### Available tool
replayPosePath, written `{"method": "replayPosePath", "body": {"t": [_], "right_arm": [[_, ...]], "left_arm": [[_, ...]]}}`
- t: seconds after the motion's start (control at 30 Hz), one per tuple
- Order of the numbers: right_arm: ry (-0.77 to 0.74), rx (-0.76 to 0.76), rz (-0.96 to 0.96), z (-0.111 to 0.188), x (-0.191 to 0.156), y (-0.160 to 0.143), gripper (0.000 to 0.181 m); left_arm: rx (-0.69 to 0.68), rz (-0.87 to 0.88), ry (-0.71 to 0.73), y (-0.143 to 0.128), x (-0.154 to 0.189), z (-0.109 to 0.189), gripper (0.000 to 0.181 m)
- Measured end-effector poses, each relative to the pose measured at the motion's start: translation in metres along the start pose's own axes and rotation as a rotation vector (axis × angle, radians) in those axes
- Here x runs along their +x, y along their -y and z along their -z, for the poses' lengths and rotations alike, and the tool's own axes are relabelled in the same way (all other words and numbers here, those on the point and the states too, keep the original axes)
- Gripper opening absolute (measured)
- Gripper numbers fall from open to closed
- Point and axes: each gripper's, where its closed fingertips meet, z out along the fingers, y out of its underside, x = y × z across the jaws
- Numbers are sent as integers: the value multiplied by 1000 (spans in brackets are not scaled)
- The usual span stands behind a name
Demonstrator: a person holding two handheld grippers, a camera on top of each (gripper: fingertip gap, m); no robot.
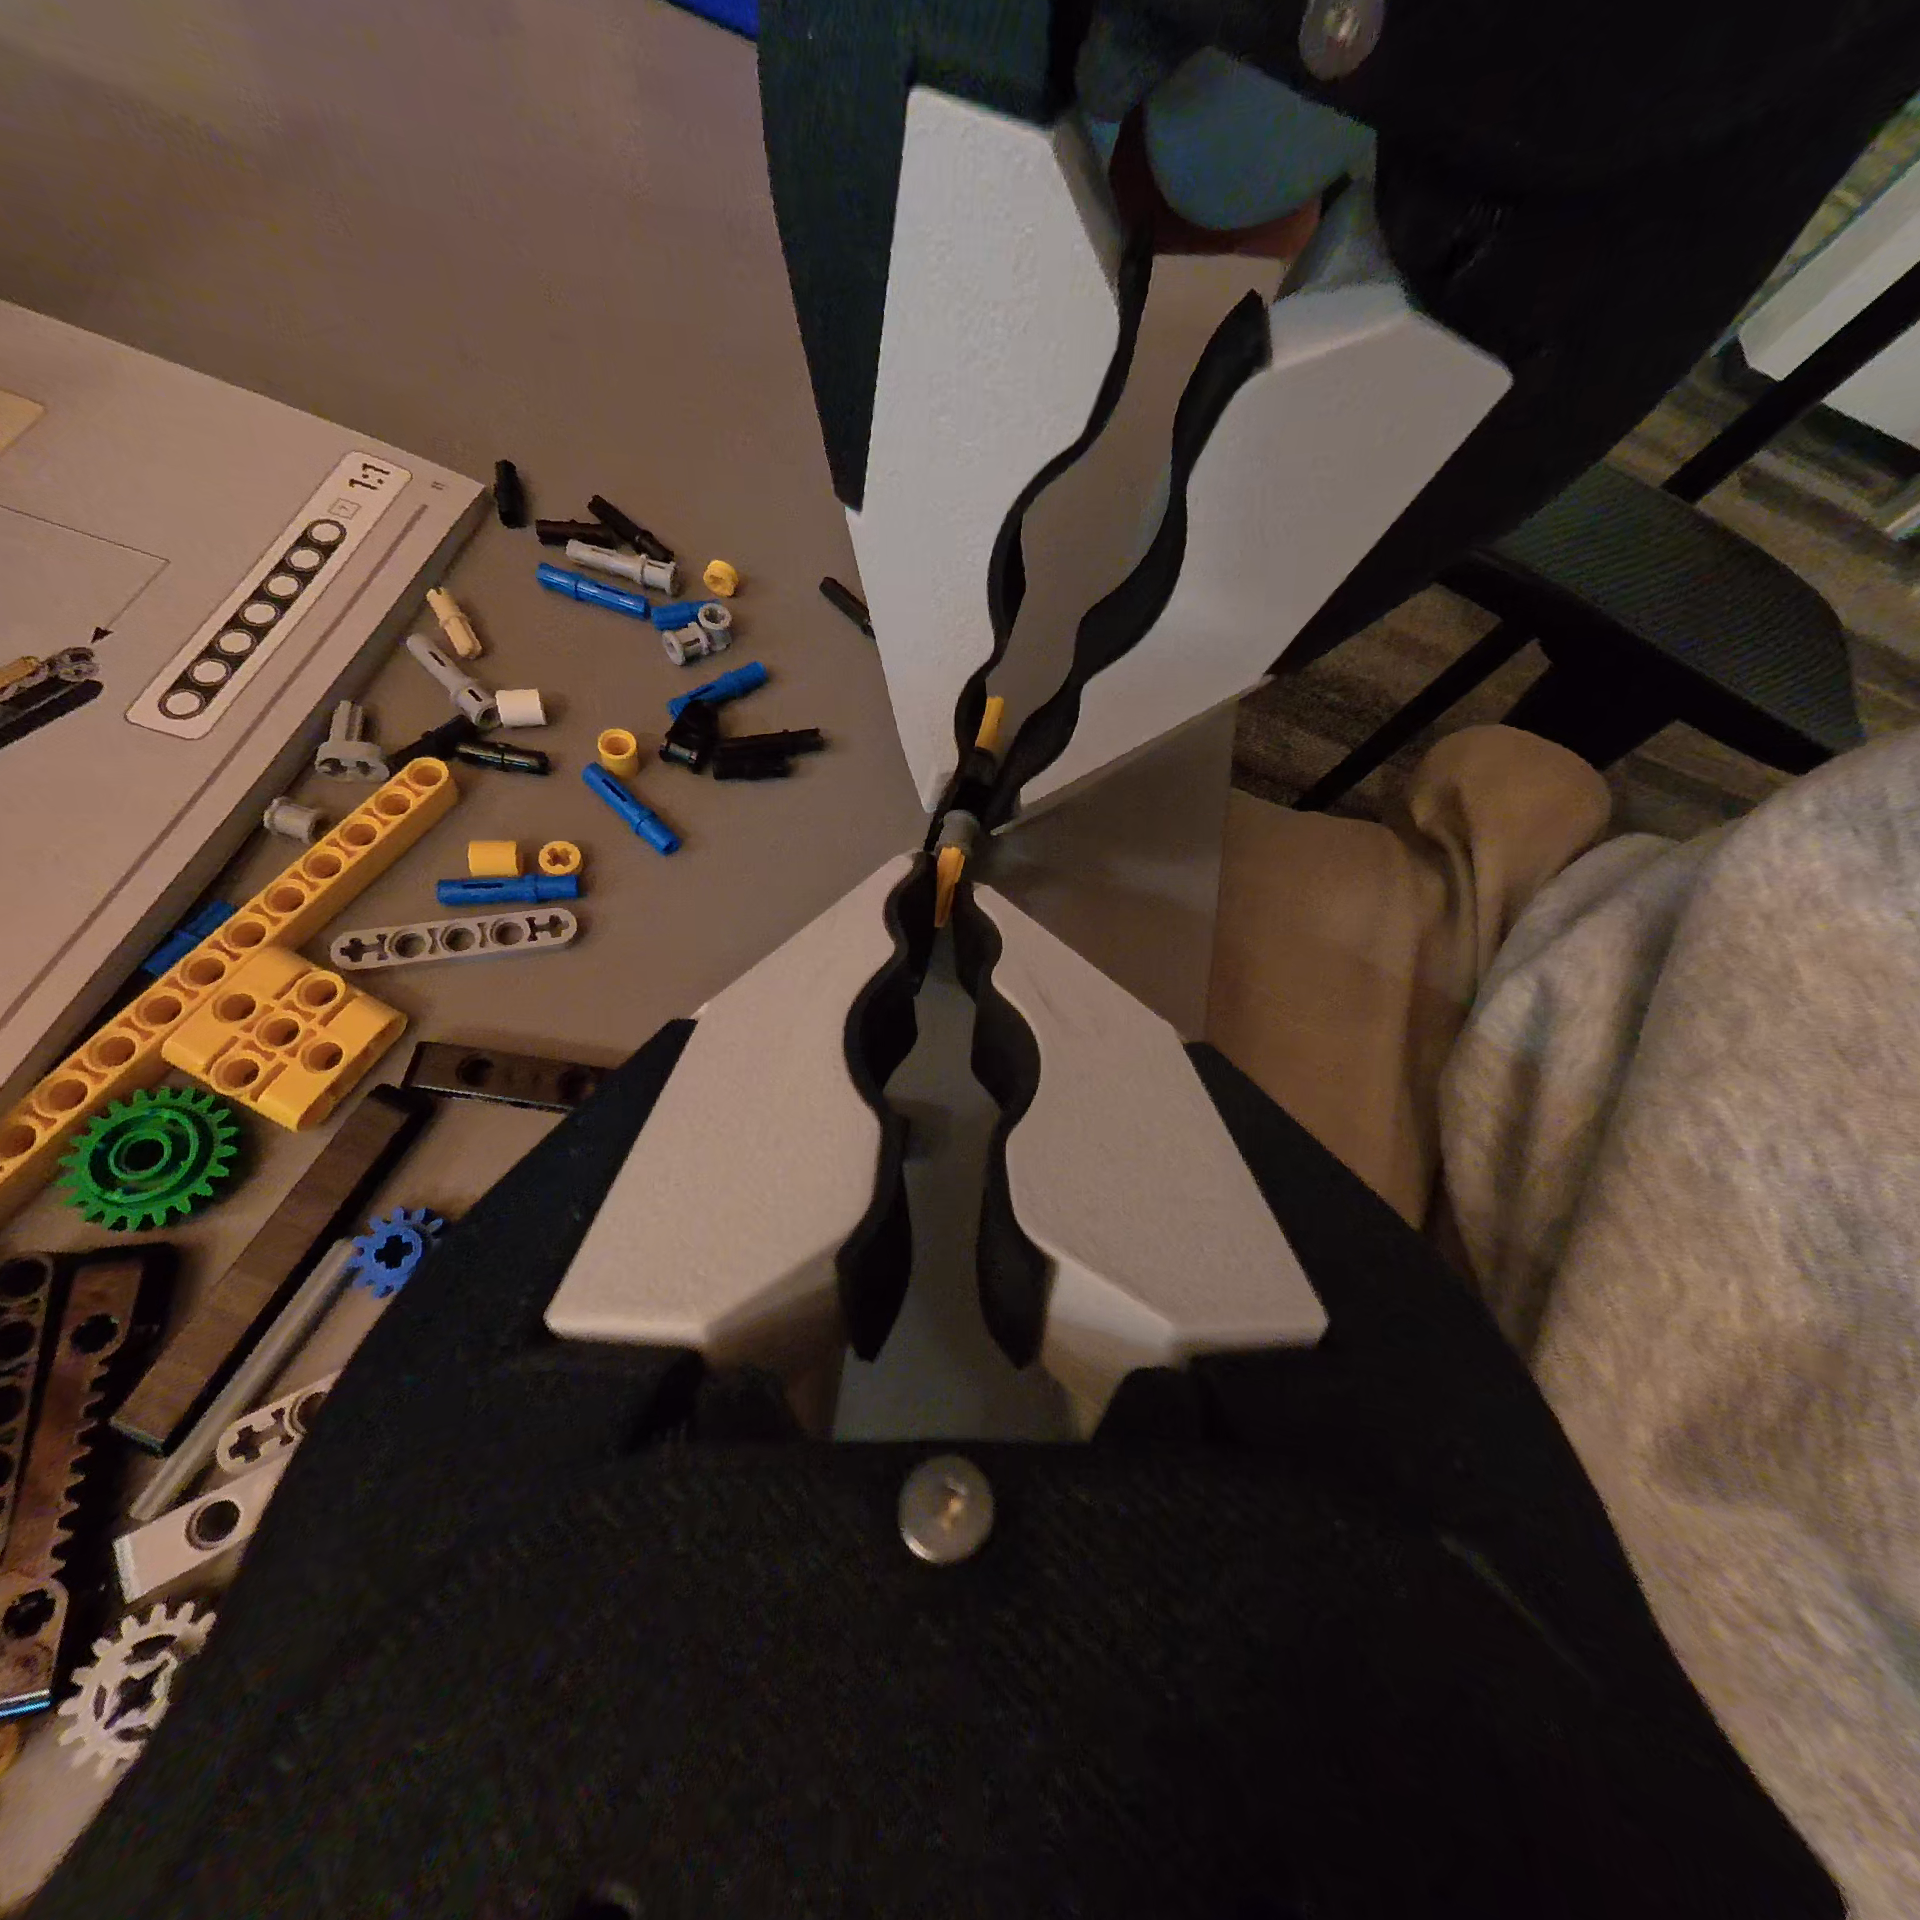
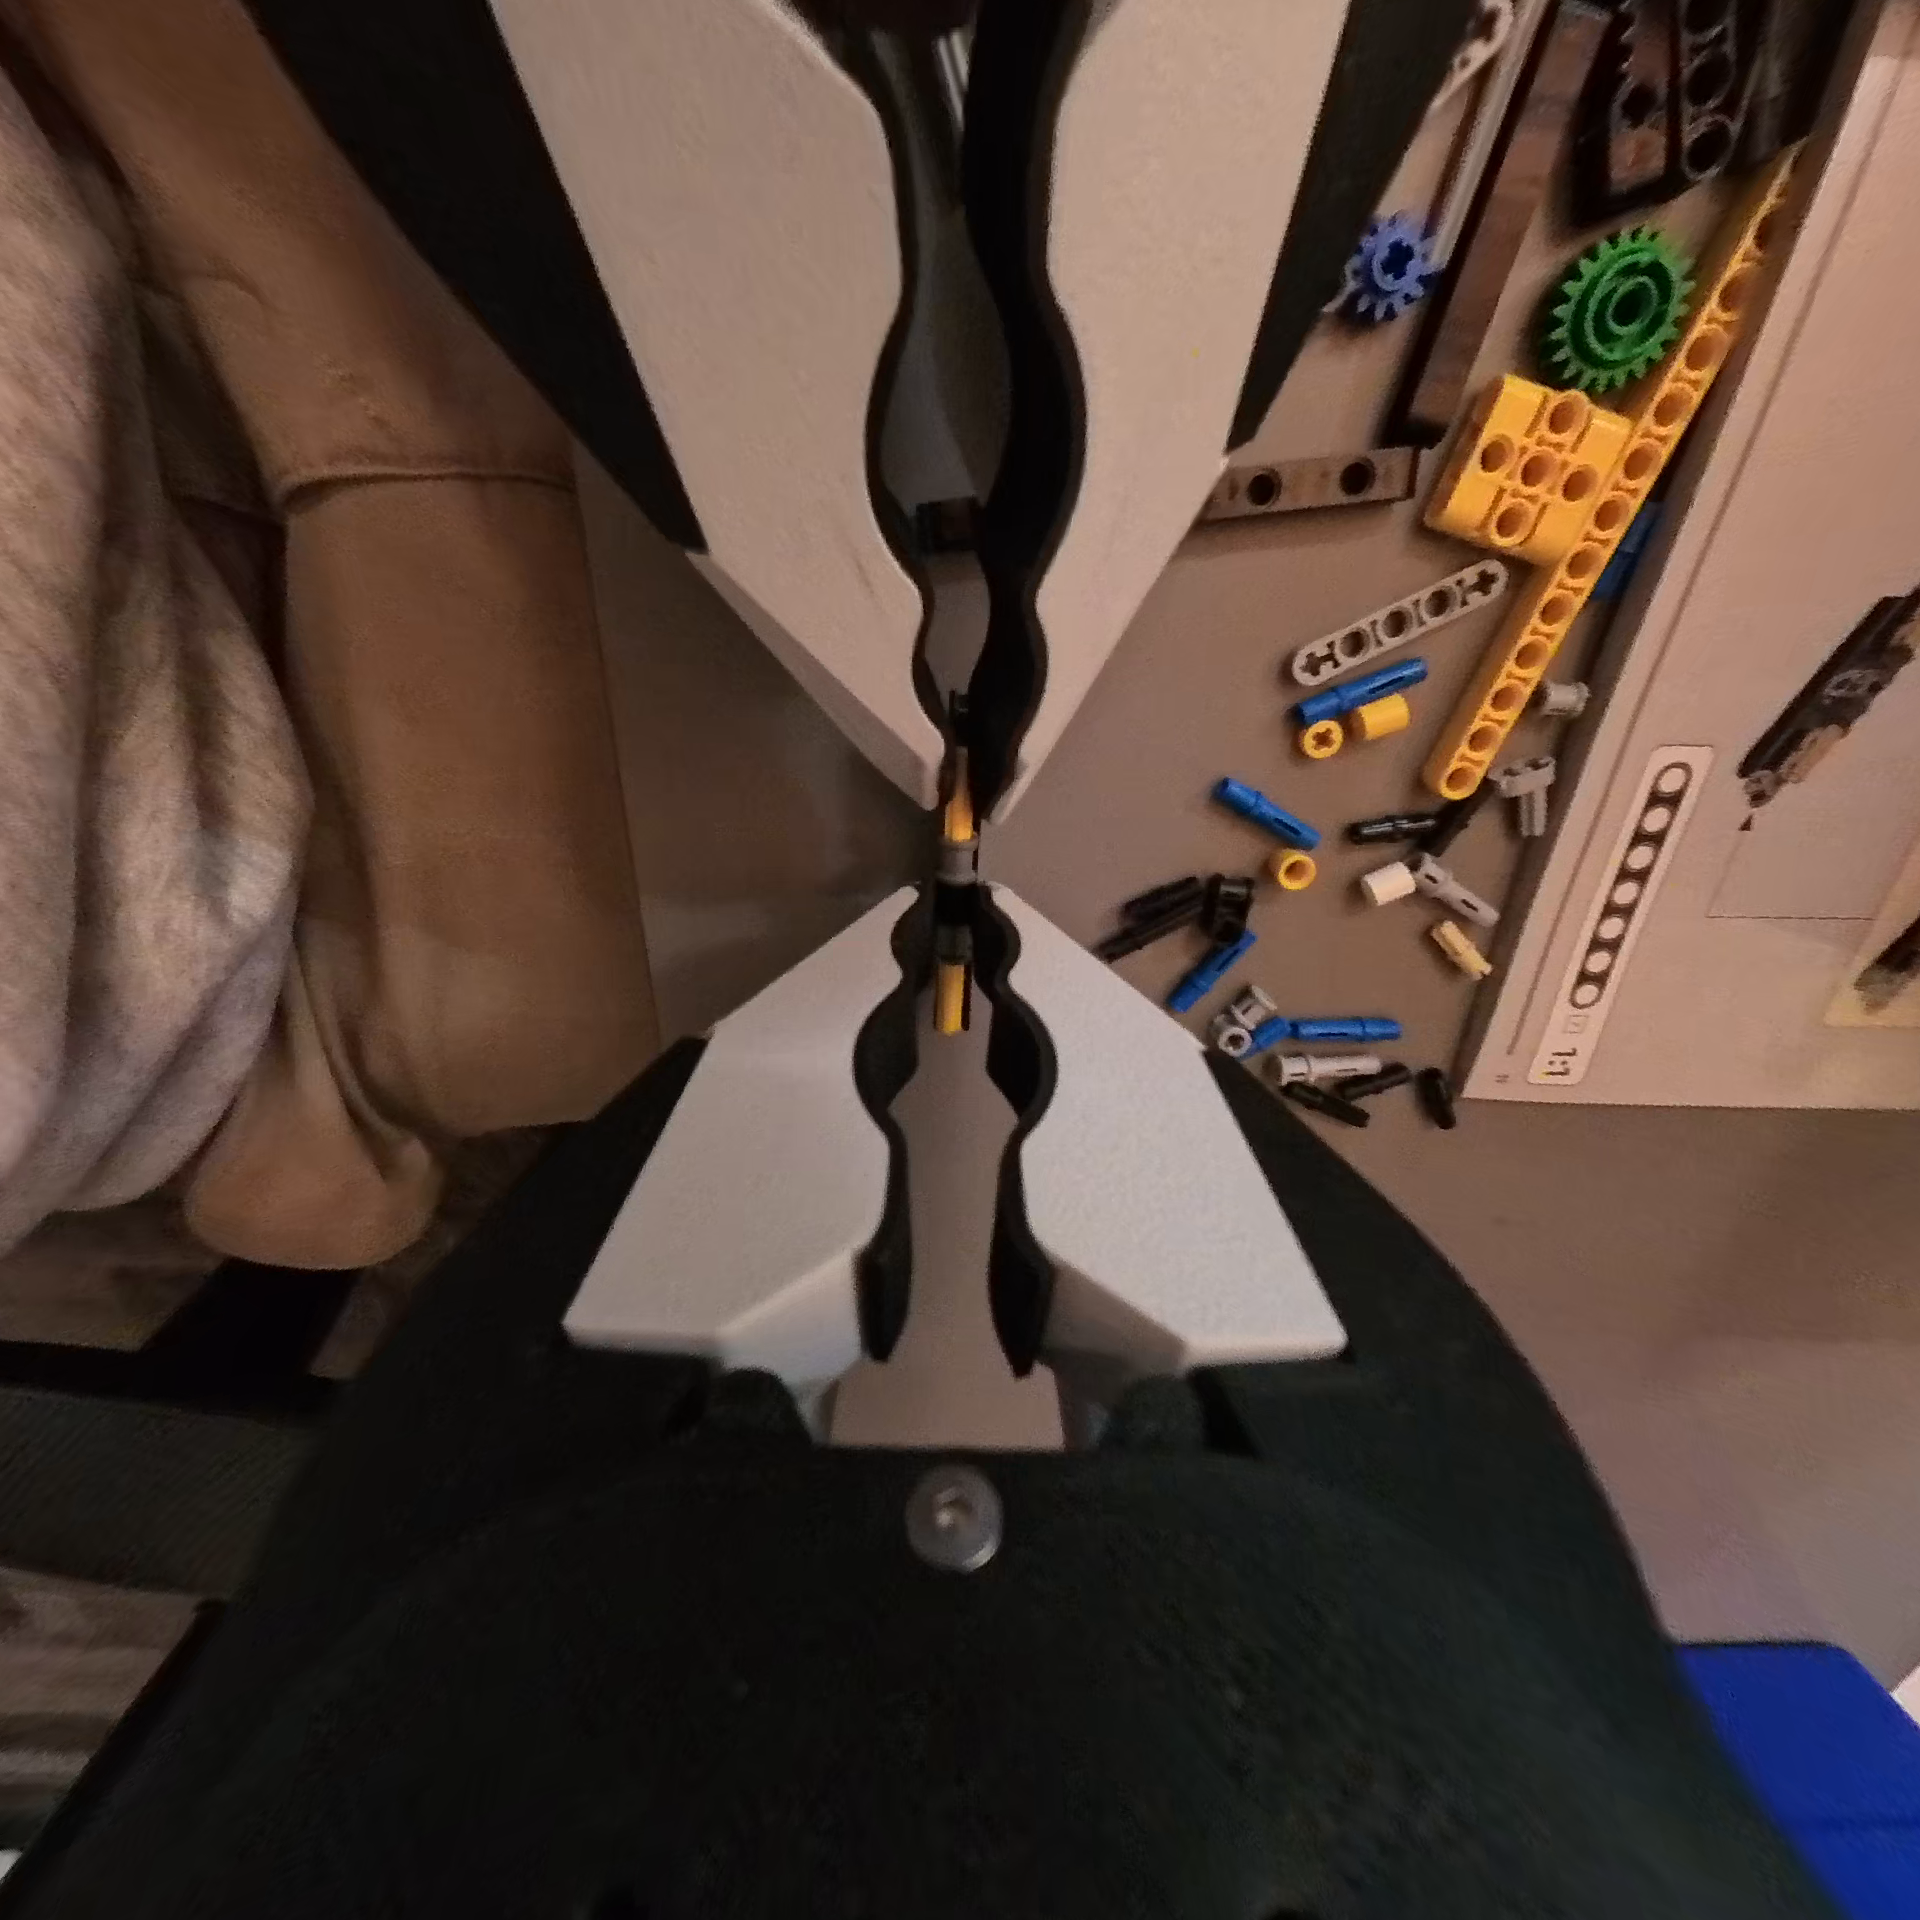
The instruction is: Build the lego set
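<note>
Hand-held grippers tip-to-tip around yellow-black pin assembly.

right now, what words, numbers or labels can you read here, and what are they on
White paper instruction booklet: short printed mark by the drawn hole-strip; not quoting it.
Tiny mark beside it: too small to read.
Long yellow holed lego beam, other loose parts: no writing seen.

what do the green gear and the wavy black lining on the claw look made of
Green gear: hard moulded plastic, going by its glossy highlights and crisp teeth. Wavy black lining of the left claw: probably rubber or soft plastic, matte against the white fingers; the look alone can't settle which.
</note>
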Motion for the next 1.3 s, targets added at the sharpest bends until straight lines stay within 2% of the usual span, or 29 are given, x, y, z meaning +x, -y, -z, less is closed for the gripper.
{"method": "replayPosePath", "body": {"t": [0.73, 1.3], "right_arm": [[19, 25, -37, -2, 0, 5, 5], [-79, 116, -1, 4, 4, 8, 11]], "left_arm": [[-2, 4, -2, -3, -1, 4, 3], [-17, 3, 24, -2, -3, 2, 2]]}}
